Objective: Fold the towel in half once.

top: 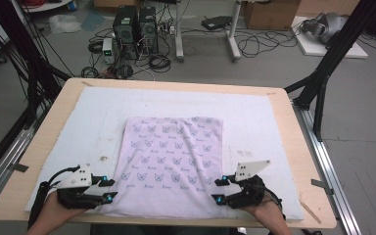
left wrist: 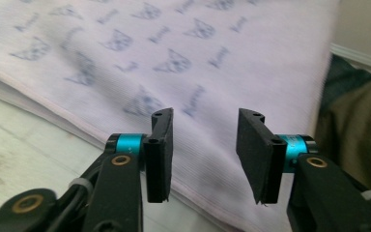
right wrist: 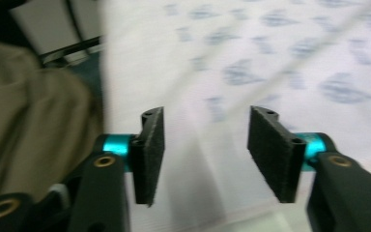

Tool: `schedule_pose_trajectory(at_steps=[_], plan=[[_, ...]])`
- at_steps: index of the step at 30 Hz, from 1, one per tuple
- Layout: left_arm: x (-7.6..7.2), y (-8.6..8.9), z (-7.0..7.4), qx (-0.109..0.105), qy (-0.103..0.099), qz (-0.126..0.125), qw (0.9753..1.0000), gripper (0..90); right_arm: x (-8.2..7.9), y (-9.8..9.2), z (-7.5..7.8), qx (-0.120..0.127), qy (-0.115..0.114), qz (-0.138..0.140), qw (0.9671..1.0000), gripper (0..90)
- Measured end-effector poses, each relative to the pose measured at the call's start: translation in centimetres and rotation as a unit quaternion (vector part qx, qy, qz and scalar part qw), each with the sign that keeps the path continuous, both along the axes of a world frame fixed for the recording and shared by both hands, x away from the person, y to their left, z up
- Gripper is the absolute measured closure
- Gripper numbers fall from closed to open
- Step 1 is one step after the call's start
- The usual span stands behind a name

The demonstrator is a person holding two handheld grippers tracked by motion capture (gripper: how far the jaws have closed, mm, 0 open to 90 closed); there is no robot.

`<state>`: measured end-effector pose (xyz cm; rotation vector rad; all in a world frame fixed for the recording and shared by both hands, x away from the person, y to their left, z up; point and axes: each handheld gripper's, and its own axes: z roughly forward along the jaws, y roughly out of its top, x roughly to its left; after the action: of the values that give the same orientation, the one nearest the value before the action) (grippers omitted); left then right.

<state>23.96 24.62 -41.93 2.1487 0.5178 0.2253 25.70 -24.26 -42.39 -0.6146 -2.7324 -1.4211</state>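
Note:
A pale pink cloth point(top: 171, 164) printed with small blue cat faces lies flat on a white mat point(top: 98, 122), folded into a rectangle. My left gripper point(top: 110, 189) stands open at the cloth's near left corner, its jaws pointing right over the edge point(left wrist: 203, 150). At the near right corner my right gripper point(top: 219, 190) is open too, jaws pointing left across the cloth point(right wrist: 205, 150). Nothing sits between either pair of jaws. The cloth point(left wrist: 174, 58) spreads out beyond the left jaws, and the cloth point(right wrist: 270, 63) looks blurred beyond the right jaws.
The white mat covers most of a wooden table point(top: 298, 147). Beyond the table's far edge stand computer towers point(top: 134, 27), cables and boxes on the floor. Black frame posts point(top: 323, 73) rise at both sides. A person's trouser leg point(right wrist: 24, 106) is below the table's near edge.

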Motion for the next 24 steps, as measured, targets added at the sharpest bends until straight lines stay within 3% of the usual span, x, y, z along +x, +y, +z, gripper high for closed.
schedule_pose_trajectory(at_steps=[3, 9, 20, 24], plan=[[1.4, -0.2, 0.1, -0.007, 0.0, 0.011, 0.9999, 54.1, 1.6, -0.2, -0.1, -0.01, -0.005, -0.03, 0.9995, 41.0], [3.6, -0.7, 0.4, -0.019, -0.002, 0.031, 0.9993, 50.3, 3.9, -0.4, 0.1, -0.02, -0.014, -0.063, 0.9977, 35.3], [6.6, -1.2, 0.3, -0.032, 0.001, 0.054, 0.998, 46.1, 6.5, 0.4, 0.3, -0.018, -0.029, -0.079, 0.9963, 31.5], [7.1, -1.7, 0.1, -0.027, 0.001, 0.05, 0.9984, 45.5, 7.3, 0.7, 0.3, -0.019, -0.031, -0.082, 0.996, 31.4]])
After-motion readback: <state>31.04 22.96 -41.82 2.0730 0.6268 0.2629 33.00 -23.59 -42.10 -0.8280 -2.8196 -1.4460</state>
